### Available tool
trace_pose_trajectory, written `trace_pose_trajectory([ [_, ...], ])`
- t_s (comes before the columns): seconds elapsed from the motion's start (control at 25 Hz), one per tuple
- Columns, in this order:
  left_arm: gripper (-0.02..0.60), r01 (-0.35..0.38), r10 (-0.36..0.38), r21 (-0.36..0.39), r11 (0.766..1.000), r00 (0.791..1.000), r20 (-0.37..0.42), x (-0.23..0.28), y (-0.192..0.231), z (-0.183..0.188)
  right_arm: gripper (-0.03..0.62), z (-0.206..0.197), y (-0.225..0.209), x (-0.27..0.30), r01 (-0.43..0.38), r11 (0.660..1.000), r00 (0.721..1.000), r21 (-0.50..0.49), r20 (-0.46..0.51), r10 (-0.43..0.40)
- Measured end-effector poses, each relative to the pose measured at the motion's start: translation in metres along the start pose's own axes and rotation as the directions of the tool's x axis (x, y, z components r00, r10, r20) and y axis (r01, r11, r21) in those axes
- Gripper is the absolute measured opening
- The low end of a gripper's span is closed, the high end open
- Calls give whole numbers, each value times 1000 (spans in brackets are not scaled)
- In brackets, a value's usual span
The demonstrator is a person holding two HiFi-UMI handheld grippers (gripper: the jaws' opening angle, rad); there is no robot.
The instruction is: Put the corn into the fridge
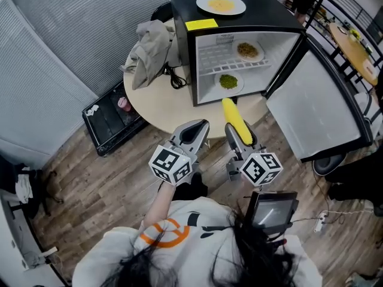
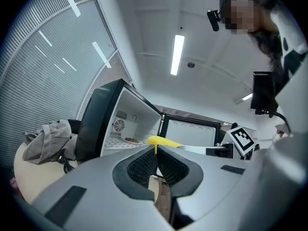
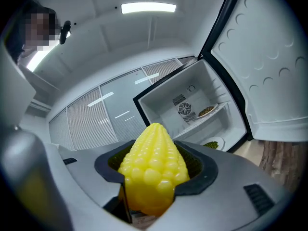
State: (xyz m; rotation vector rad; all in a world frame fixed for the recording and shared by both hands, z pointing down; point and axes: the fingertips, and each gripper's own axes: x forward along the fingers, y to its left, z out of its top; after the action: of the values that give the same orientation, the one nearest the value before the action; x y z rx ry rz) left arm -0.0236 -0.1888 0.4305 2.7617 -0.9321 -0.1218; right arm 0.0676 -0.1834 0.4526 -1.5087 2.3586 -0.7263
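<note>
Left gripper (image 1: 194, 131): jaws clenched together, empty, at the round beige table's (image 1: 158, 112) near edge. Right gripper (image 1: 238, 137): grasping the yellow corn cob (image 1: 236, 119), tip toward the open black mini fridge (image 1: 239, 26). Advice: keep the cob level and aim for the bare floor beside the green-food plate (image 1: 228, 81).

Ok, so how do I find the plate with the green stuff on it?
Find the black mini fridge standing open on the round table. Under its wire shelf, on the white floor inside, sits one white plate. Its food is green; the plate on the shelf holds brownish food and the plate on top of the fridge holds yellow.
</note>
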Motion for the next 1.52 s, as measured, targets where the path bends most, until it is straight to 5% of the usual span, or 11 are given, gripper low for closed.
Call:
trace_pose_trajectory([
  [0.48,20,85,-86,-22,996,996,-24,43,48,4,249,23,-33,77,46,998,999,-35,0,-46],
  [0.76,20,92,-94,-50,994,995,-36,57,51,-4,249,44,-50,111,24,988,997,-152,-63,-34],
  [1.2,20,-20,20,-30,999,1000,2,75,71,14,249,56,-78,187,-99,969,979,-227,-195,54],
  [1.52,20,-123,123,-31,992,992,-3,94,82,9,249,59,-93,248,-231,886,928,-402,-365,77],
])
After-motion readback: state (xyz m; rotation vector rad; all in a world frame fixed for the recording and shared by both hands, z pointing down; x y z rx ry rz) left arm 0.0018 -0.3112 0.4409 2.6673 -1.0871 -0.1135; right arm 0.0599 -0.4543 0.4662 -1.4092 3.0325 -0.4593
